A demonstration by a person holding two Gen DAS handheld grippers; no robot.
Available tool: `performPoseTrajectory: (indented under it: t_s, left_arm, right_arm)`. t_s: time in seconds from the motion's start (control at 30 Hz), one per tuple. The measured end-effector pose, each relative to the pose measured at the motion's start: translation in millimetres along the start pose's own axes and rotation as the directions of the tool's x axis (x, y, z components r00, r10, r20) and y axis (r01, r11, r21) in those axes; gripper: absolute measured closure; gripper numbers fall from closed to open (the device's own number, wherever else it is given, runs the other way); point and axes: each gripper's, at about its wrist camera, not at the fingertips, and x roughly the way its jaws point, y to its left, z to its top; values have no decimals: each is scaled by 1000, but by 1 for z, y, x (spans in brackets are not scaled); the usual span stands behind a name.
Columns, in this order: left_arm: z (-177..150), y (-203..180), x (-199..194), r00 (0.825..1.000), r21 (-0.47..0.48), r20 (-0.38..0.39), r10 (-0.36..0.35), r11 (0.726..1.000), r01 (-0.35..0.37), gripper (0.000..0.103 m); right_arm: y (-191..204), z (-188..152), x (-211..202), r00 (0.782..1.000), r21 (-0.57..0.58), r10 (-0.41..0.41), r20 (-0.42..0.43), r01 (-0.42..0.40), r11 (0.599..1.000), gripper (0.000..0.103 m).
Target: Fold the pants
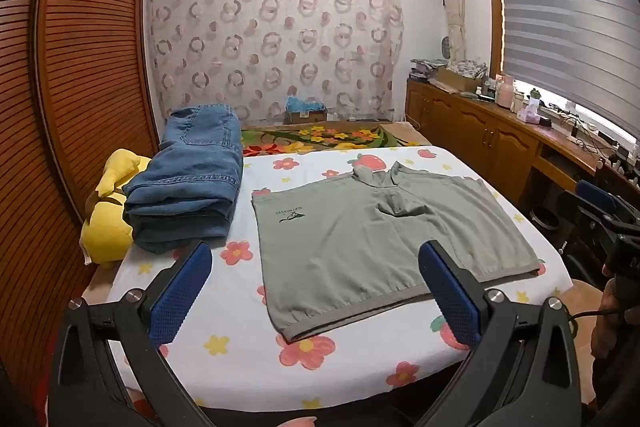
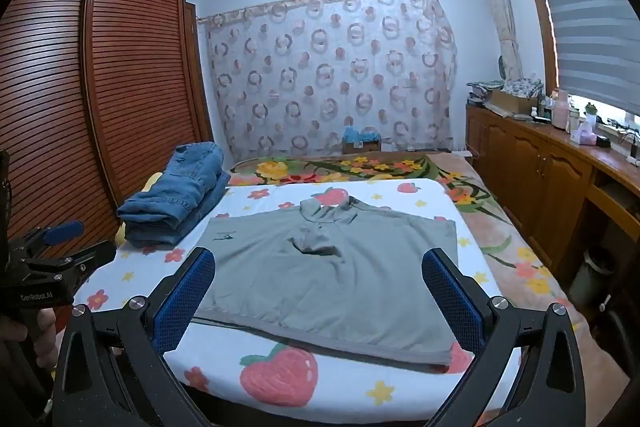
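Note:
Sage green shorts lie flat on the flowered sheet, waistband at the near edge and legs pointing away; they also show in the right wrist view. My left gripper is open and empty, held above the near left part of the shorts. My right gripper is open and empty, held above the waistband. The left gripper's body shows at the left edge of the right wrist view.
Folded blue jeans are stacked at the bed's left, on a yellow plush toy. The white flowered sheet covers the bed. A wooden louvered wardrobe stands left, a cluttered wooden cabinet right.

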Motion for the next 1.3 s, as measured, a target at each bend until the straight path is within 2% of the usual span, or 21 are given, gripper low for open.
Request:
performPoseTrajectory:
  t_s: [1.3]
  left_arm:
    - [4, 9, -4, 1000, -12, 15, 5, 1000, -5, 0]
  right_arm:
    - [0, -2, -7, 1000, -3, -13, 3, 13, 1000, 0]
